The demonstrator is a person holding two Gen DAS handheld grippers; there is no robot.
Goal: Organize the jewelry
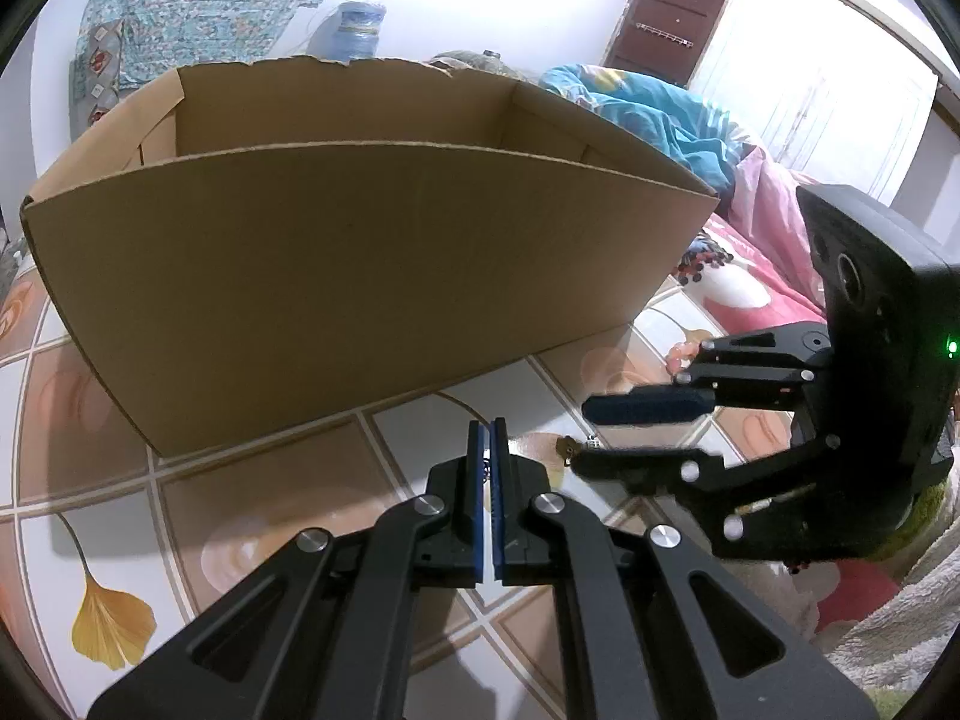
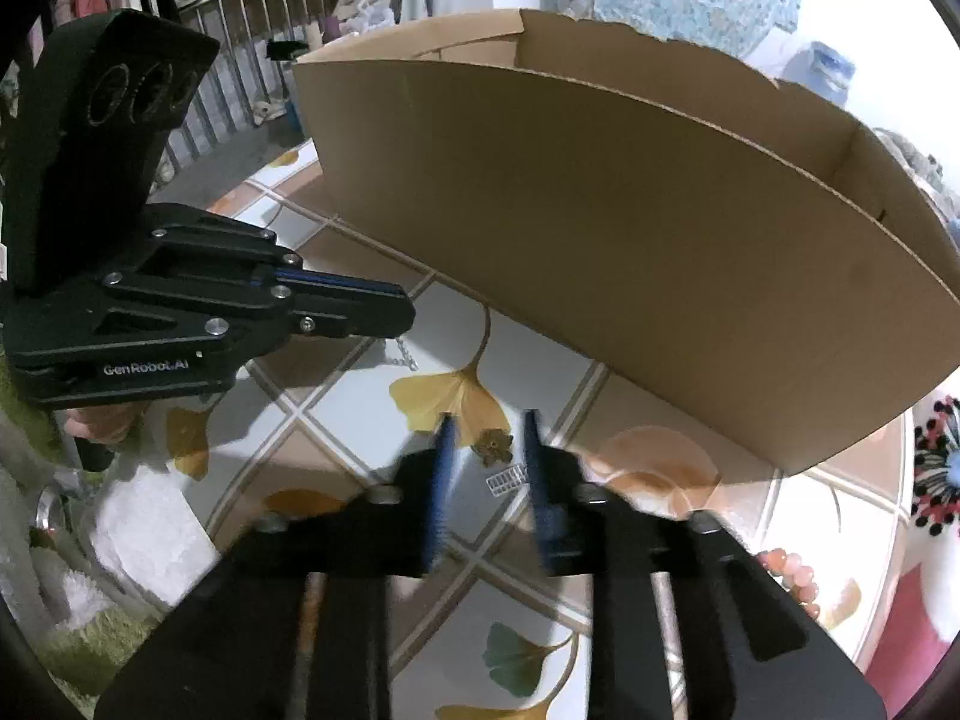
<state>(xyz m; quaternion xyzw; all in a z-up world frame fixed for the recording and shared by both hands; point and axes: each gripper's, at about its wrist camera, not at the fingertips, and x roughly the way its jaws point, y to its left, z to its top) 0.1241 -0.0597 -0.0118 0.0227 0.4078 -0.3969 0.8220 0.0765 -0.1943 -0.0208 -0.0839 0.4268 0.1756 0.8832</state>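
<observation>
My left gripper [image 1: 489,441] is shut, with a thin silver chain [image 2: 401,354] pinched at its tips and dangling a little above the table. It reaches in from the left in the right wrist view [image 2: 410,315]. My right gripper [image 2: 487,441] stands open just above the table, its fingers on either side of a small bronze pendant [image 2: 493,444]. A small silver barred piece [image 2: 507,478] lies just behind the pendant. From the left wrist view, the right gripper [image 1: 585,437] comes in from the right, the pendant [image 1: 567,448] at its lower fingertip.
A large open cardboard box [image 1: 360,276] [image 2: 600,240] stands right behind both grippers. A pink bead bracelet [image 2: 792,576] lies at the right, and a black-and-red beaded piece [image 2: 942,468] sits beyond it. The tablecloth [image 1: 240,480] has tile and leaf prints.
</observation>
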